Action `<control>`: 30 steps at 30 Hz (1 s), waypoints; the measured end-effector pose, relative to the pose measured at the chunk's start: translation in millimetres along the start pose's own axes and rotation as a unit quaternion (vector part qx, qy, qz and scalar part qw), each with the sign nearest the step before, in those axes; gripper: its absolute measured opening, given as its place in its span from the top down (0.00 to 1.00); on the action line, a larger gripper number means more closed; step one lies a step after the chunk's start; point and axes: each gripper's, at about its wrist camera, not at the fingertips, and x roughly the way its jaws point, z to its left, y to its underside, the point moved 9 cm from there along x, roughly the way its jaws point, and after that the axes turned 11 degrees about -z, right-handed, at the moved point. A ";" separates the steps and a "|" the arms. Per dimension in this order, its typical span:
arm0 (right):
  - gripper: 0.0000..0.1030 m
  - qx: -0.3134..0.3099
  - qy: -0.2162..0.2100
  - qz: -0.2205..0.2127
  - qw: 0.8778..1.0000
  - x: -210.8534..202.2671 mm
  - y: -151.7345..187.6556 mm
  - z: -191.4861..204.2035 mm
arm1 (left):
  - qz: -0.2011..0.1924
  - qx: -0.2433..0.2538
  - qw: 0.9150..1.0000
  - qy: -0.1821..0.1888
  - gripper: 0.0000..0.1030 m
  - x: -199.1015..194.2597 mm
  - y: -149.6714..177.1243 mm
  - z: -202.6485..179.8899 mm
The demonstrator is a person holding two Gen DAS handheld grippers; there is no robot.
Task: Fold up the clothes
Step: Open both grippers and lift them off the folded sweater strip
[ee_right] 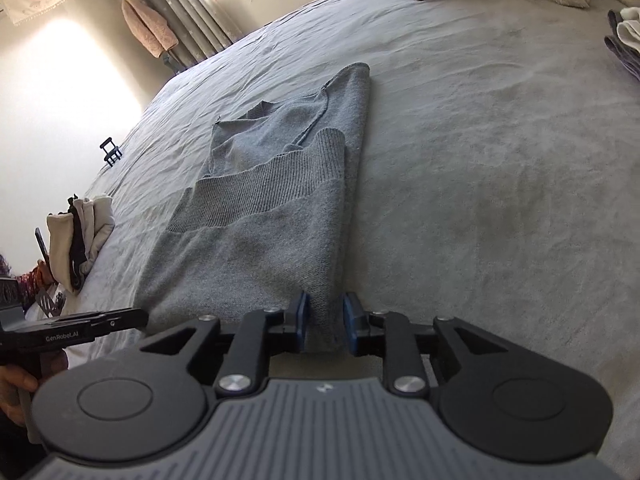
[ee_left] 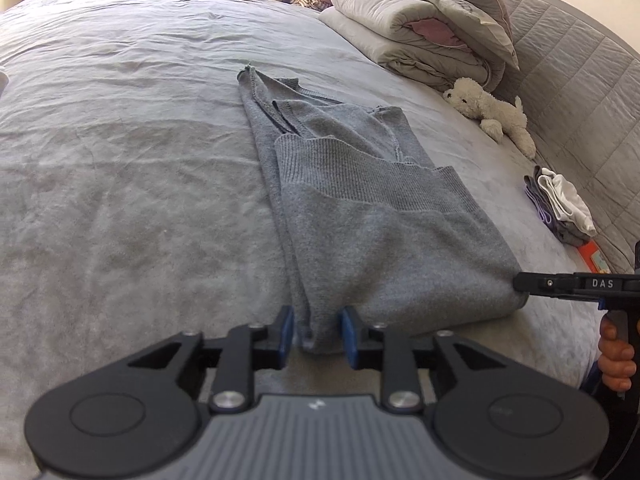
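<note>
In the left wrist view, the grey sweater [ee_left: 360, 216] is laid folded at frame centre on the bed [ee_left: 120, 160]. Its near corner could be dragged open if caught by the narrowly parted left claw [ee_left: 318, 330].

In the right wrist view, the right claw [ee_right: 325, 326], tilted downward, is narrowly parted around the other corner, not pressing it.

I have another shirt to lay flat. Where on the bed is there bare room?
The widest bare sheet is left of the sweater. A narrower strip runs between it and the toy dog. Crowded: folded clothes by the headboard, and the duvet.
</note>
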 end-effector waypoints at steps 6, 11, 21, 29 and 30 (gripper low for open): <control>0.56 0.078 -0.010 0.025 0.997 6.5 5.7 -11.1 | 0.003 -0.035 0.999 0.009 0.52 1.1 -0.5 3.6; 0.52 0.138 -0.023 0.030 0.990 3.7 6.7 -19.5 | 0.006 -0.073 0.997 0.022 0.44 1.3 0.1 5.5; 0.52 0.150 -0.017 0.025 0.988 6.7 10.1 -19.5 | -0.001 -0.088 0.996 0.006 0.45 7.6 3.4 5.5; 0.72 0.143 -0.024 0.024 0.989 13.2 14.1 -10.8 | -0.002 -0.086 0.996 0.011 0.66 14.4 3.8 2.3; 0.75 0.143 -0.023 0.026 0.989 15.1 15.4 -10.4 | -0.003 -0.081 0.997 0.008 0.67 15.4 3.9 1.2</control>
